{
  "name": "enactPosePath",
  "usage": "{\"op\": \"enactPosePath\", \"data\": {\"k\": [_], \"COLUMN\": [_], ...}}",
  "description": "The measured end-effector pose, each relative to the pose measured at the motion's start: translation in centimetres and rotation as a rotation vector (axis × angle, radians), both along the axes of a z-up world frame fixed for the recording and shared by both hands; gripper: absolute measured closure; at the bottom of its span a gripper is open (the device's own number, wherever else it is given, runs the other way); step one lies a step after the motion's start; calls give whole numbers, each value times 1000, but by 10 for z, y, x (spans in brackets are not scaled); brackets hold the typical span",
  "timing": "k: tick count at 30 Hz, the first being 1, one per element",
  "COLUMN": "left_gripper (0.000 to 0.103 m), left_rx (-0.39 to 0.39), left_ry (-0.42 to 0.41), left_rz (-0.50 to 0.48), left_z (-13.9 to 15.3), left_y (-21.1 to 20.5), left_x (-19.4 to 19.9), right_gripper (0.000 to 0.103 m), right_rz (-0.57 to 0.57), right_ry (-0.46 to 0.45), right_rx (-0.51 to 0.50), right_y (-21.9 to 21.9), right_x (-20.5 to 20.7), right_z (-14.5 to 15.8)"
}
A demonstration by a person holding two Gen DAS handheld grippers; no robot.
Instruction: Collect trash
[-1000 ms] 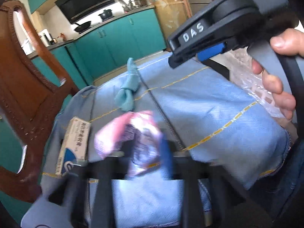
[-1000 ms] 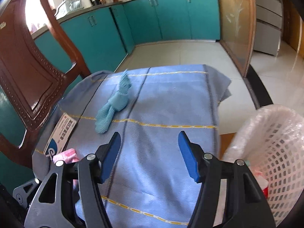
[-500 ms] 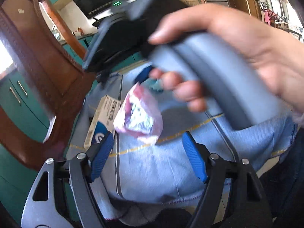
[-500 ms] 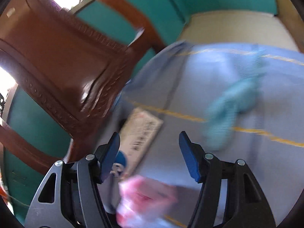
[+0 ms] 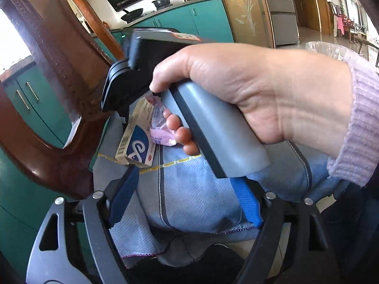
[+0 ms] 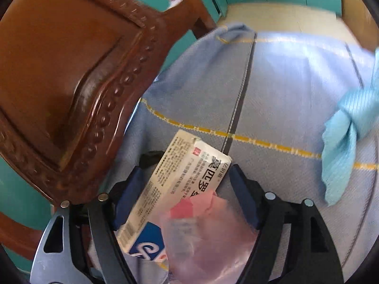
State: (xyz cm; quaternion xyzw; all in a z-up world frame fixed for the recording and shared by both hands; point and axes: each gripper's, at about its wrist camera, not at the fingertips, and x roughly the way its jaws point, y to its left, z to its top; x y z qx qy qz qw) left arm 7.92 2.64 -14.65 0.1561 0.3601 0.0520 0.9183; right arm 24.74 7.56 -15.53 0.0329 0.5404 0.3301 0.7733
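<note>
A cream and blue medicine box (image 6: 182, 177) lies on the blue tablecloth (image 6: 284, 82), with a crumpled pink wrapper (image 6: 203, 232) resting against its near end. My right gripper (image 6: 187, 194) hangs over both, its jaws opening; the box and wrapper sit between the blue pads, which do not press on them. In the left wrist view a hand (image 5: 236, 82) holds that gripper over the box (image 5: 137, 142) and wrapper (image 5: 161, 137). My left gripper (image 5: 184, 198) stands back near the table's front edge, jaws opening, with only cloth below them.
A carved brown wooden chair (image 6: 71, 71) stands tight against the table's left side, close to the box. A light blue rag (image 6: 343, 146) lies on the cloth to the right. A basket with a plastic liner (image 5: 331, 49) shows behind the hand.
The left gripper let go of the pink wrapper, opened and drew back. The right gripper swung left and down over the box and wrapper, and its jaws widened.
</note>
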Motion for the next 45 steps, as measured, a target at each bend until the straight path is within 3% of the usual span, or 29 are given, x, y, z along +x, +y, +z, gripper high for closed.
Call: {"op": "enactPosePath", "data": {"k": [3, 8, 11, 12, 18, 22, 24, 26, 30, 35, 37, 41, 43, 44, 45], "left_gripper": [23, 23, 23, 23, 24, 26, 43, 50, 50, 47, 48, 63, 80, 97, 102], "left_rx": [8, -14, -37, -46, -90, -138, -178, -227, -211, -196, -156, -186, -207, -212, -210], "left_ry": [-3, -9, -11, -13, -23, -33, -11, 36, 79, 131, 144, 181, 182, 187, 189], "left_rz": [1, 15, 20, 22, 25, 15, 34, 64, 150, 261, 294, 310, 297, 289, 287], "left_z": [1, 6, 6, 7, 12, 20, 24, 22, 13, -5, -11, -22, -23, -24, -26], "left_y": [0, 6, 10, 11, 15, 22, 30, 39, 48, 56, 58, 65, 65, 66, 67], "left_x": [-2, -4, -2, -1, 9, 38, 61, 97, 155, 213, 226, 241, 238, 238, 242], "right_gripper": [31, 49, 75, 74, 79, 78, 70, 59, 47, 47, 47, 47, 47, 47, 47], "right_rz": [27, 58, 49, 41, 23, 2, -21, -39, -67, -68, -70, -73, -71, -70, -69], "right_ry": [-36, 45, -18, -43, -19, -32, -12, -24, -79, -101, -109, -125, -131, -134, -138], "right_rx": [-58, -31, -139, -181, -136, -113, -77, -68, -67, -60, -64, -57, -52, -52, -54], "right_y": [5, -23, -46, -53, -93, -112, -126, -136, -156, -174, -182, -194, -197, -200, -200], "right_x": [-6, 10, 15, 15, 17, 19, 22, 18, 11, 3, 0, -3, -4, -6, -6], "right_z": [2, 4, 6, 5, 0, 7, 11, 19, 37, 47, 51, 59, 61, 63, 64]}}
